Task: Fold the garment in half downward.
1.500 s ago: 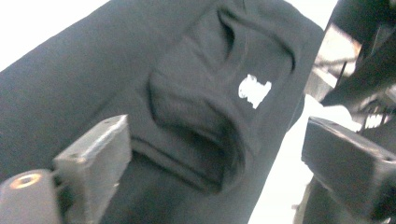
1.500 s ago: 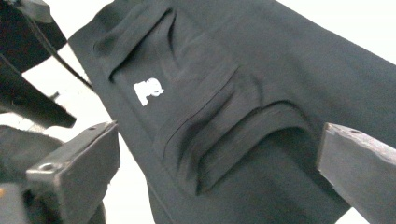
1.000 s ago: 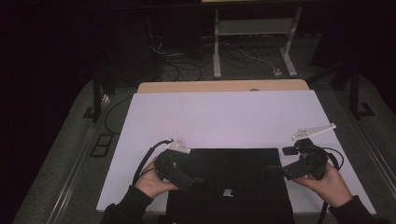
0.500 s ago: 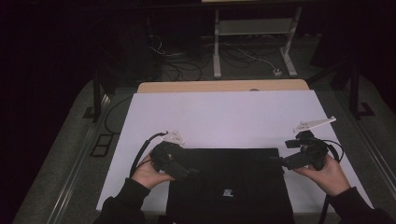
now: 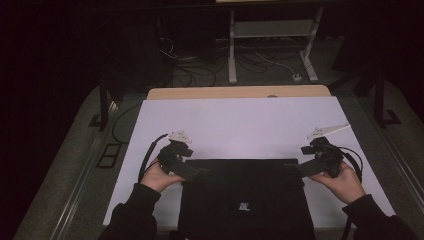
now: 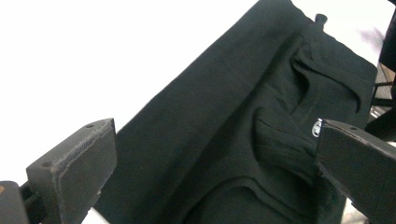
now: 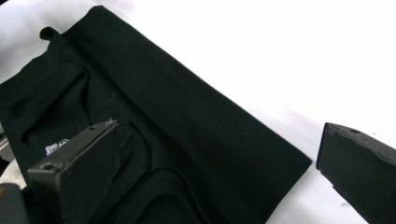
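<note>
A black garment [image 5: 245, 197] lies flat and folded on the white table cover [image 5: 240, 125], at the near edge in the high view. A small white label [image 5: 243, 206] shows on it. My left gripper [image 5: 192, 172] hovers at the garment's far left corner, jaws wide apart over the cloth [image 6: 224, 140]. My right gripper [image 5: 300, 170] stands at the far right corner, also open, with the garment's corner [image 7: 280, 163] between its jaws. Neither holds anything.
The white cover's far half is bare. A strip of wooden tabletop [image 5: 240, 92] shows beyond it. Past the table, a dark floor has cables [image 5: 260, 60] and a white stand [image 5: 270, 40]. A cable [image 5: 147, 155] trails from my left gripper.
Both grippers have shifted slightly outward and away from me, from over the garment's top edge toward its far corners. The garment lies as before.
</note>
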`<state>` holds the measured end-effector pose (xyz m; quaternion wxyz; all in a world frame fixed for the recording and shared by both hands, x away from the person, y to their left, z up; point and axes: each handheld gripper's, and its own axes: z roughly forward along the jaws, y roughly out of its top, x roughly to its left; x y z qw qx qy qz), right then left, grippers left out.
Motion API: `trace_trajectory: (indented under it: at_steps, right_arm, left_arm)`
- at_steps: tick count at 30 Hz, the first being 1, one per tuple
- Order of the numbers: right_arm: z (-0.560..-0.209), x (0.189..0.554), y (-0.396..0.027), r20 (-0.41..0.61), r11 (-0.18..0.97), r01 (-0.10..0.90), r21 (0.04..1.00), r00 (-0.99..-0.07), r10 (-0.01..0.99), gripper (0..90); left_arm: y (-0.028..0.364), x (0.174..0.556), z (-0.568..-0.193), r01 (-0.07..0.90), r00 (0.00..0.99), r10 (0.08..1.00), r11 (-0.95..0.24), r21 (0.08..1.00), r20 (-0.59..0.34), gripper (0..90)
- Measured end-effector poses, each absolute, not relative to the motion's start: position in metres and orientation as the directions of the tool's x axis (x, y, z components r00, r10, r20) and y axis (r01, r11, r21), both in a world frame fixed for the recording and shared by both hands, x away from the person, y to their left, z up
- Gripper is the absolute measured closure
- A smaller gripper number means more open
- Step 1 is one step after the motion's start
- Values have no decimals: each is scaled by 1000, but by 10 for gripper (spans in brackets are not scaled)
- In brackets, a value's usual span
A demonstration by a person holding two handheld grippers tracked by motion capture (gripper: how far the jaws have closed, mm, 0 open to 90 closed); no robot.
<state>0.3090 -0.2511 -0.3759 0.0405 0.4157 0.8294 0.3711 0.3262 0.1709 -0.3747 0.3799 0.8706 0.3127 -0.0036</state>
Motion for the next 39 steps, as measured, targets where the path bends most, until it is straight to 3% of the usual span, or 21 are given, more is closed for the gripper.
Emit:
trace_trajectory:
  at_steps: [20, 39]
  right_arm:
    - [-389, 325, -249, 221, 425, 645, 635, -679, 700, 0]
    - [-405, 343, -266, 240, 401, 666, 629, -657, 715, 31]
  left_arm:
    - [183, 347, -397, 583, 772, 594, -522, 623, -226, 0]
    - [198, 363, -412, 598, 751, 621, -494, 631, -226, 0]
